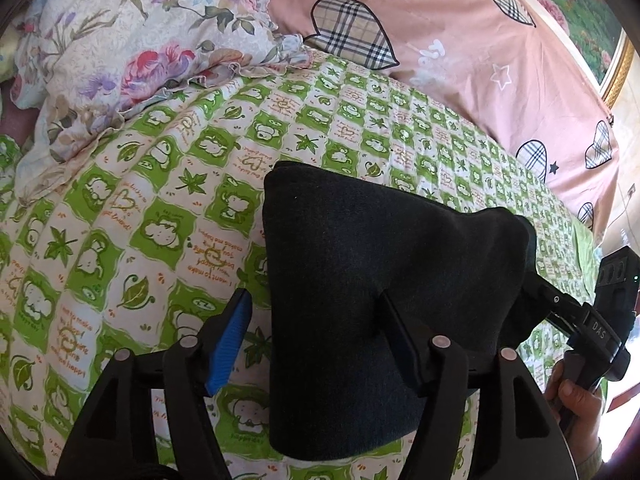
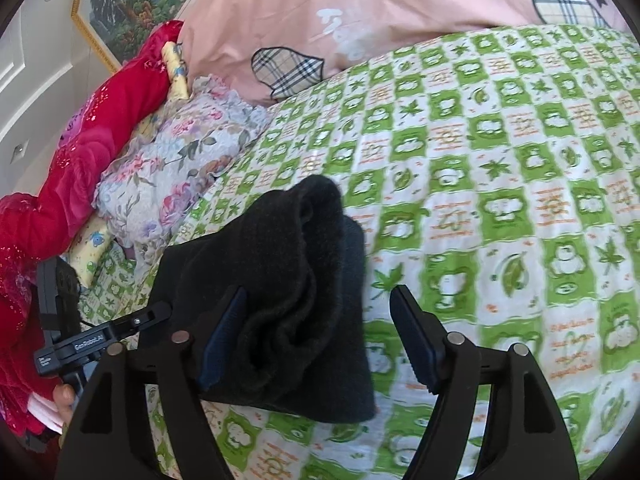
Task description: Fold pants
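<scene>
— Left gripper (image 1: 316, 336) first: what is it doing?

— Its jaws stand apart. One blue pad (image 1: 230, 344) is bare; the other finger is pressed against, or tucked under, the dark pants (image 1: 380, 280). I read it as released, not pinching.

— And the right gripper (image 2: 320, 340)?

— Spread wide too. The pants (image 2: 280, 300) lie between its fingers, bunched against the finger nearer the other tool, while the far finger (image 2: 416, 344) is clear of the cloth. In the left view its tip seems to go under the cloth's far edge, so whether it lifts anything there I cannot tell.

— Where are the pants overall?

— Directly ahead of both tools, a compact dark bundle on the green checked bedspread (image 2: 520, 200), already doubled over at least once.

— So how far along?

— Late, I judge. The bundle is short and thick, though the edge nearest the right tool looks rumpled. What is left seems to be flattening, maybe one last fold.

— Any baskets or boxes?

— None visible. Beyond the tools lie only a floral pillow (image 1: 132, 40) and a pink quilt (image 1: 460, 60).
</scene>
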A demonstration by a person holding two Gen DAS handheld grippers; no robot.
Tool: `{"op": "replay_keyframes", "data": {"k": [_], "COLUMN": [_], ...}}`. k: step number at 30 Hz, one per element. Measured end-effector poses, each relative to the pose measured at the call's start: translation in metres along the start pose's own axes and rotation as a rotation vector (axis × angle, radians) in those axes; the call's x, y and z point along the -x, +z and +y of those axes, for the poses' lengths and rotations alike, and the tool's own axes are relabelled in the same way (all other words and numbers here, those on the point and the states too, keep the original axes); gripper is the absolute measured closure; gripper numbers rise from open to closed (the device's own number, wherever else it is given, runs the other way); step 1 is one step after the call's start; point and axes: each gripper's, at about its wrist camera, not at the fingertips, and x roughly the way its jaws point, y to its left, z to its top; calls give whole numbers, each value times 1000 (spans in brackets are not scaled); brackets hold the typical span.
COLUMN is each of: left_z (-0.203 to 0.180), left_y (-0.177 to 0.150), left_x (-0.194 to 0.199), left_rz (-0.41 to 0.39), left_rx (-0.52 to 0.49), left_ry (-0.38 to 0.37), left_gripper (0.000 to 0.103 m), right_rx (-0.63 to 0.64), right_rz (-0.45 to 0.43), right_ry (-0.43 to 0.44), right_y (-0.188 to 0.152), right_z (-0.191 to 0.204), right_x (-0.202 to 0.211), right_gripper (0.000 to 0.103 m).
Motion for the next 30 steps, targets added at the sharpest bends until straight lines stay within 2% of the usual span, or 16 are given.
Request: {"op": "replay_keyframes", "data": {"k": [3, 7, 19, 30], "left_z": [-1, -4, -14, -26], "left_y": [-3, -11, -34, -61], "left_x": [3, 9, 34, 50], "left_rz": [4, 10, -4, -23], "left_rx": [0, -11, -36, -91], "left_ry": [7, 44, 72, 136], "left_gripper": [32, 22, 21, 20], "right_rx": [-11, 1, 40, 185], "right_rz": [-4, -8, -30, -69], "right_ry": [2, -13, -11, 0], "right_y": [-1, -5, -20, -49], "right_z": [-4, -1, 18, 51], "right_x": [5, 8, 25, 46], "right_gripper": [28, 28, 22, 6]}}
